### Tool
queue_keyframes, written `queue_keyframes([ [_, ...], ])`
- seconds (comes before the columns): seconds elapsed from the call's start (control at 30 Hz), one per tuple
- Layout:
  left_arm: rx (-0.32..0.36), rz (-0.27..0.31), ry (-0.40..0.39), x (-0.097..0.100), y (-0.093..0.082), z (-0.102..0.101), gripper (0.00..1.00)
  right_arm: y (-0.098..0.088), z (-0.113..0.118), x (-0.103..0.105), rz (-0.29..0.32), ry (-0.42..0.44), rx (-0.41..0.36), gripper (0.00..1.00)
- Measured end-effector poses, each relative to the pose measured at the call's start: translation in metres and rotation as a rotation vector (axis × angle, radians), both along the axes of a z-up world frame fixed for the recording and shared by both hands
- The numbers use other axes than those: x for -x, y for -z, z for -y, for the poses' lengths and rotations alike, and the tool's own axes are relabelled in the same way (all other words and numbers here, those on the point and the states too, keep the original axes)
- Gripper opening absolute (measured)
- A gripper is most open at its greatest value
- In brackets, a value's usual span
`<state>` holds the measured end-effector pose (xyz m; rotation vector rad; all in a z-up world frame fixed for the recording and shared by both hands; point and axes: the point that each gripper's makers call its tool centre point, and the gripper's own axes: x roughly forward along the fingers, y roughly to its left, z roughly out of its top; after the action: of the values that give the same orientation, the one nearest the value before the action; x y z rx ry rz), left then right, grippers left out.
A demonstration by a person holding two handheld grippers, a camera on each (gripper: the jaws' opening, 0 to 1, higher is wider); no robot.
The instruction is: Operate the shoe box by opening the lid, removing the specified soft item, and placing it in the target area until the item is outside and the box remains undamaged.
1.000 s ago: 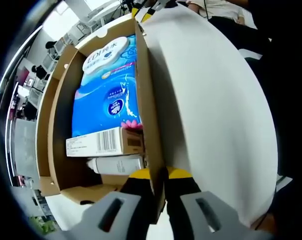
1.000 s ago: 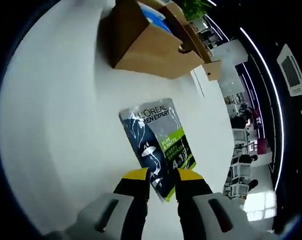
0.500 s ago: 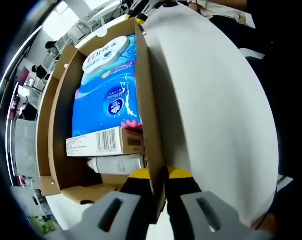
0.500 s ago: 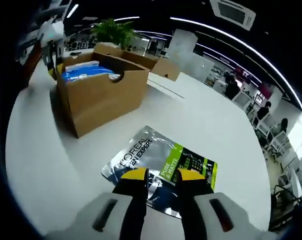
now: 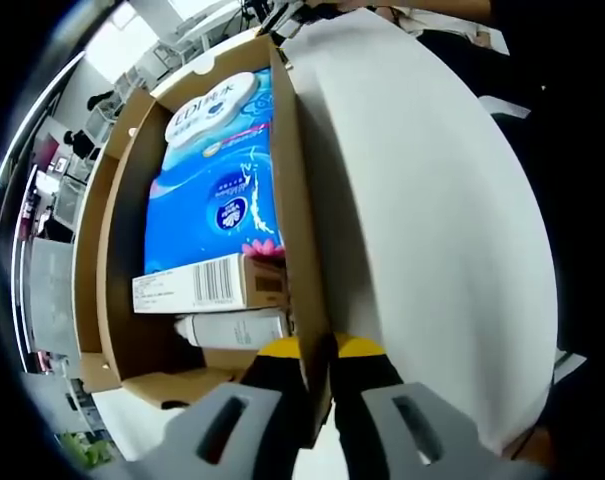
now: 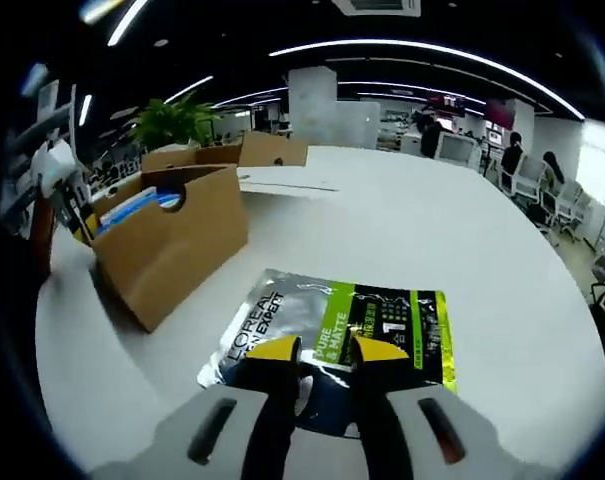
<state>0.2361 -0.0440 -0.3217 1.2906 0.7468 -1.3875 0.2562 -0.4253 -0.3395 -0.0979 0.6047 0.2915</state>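
Observation:
The open brown shoe box (image 5: 297,190) holds a blue tissue pack (image 5: 212,190), a white barcoded carton (image 5: 207,285) and a white tube (image 5: 232,328). My left gripper (image 5: 317,350) is shut on the box's side wall, one jaw inside and one outside. In the right gripper view the box (image 6: 172,245) stands at the left on the white table (image 6: 412,230). A silver, black and green L'Oreal pouch (image 6: 382,320) lies flat on the table beside it. My right gripper (image 6: 325,352) hovers over the pouch's near edge, jaws a narrow gap apart with nothing between them.
A flat lid-like sheet (image 6: 282,182) lies behind the box. Farther back stand another brown carton (image 6: 272,150) and a potted plant (image 6: 177,120). Desks, screens and people fill the office at the right. The table's rounded edge (image 6: 592,340) curves close on the right.
The right gripper view has swung and rolled level, so the pouch now lies crosswise under the jaws. The pouch stays flat on the table. The left gripper keeps its hold on the wall.

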Motion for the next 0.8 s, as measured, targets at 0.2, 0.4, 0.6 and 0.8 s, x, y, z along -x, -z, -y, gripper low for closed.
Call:
queue_keyframes([
  [0.2,-0.002,0.002,-0.001,-0.0004,0.0,0.0001,0.06,-0.0023,0.0014,-0.0019,0.012,-0.003,0.001,0.2],
  [0.4,-0.004,0.005,-0.001,-0.0007,0.0001,0.0001,0.06,-0.0021,0.001,-0.002,-0.001,0.01,0.011,0.2],
  [0.6,-0.009,0.012,0.0,-0.001,0.0003,-0.0003,0.07,-0.0019,0.0036,-0.0019,-0.003,0.029,0.018,0.24],
  [0.8,-0.01,0.014,0.0,-0.0015,0.0,-0.0007,0.07,-0.0017,0.003,-0.0013,-0.009,0.037,0.021,0.25],
])
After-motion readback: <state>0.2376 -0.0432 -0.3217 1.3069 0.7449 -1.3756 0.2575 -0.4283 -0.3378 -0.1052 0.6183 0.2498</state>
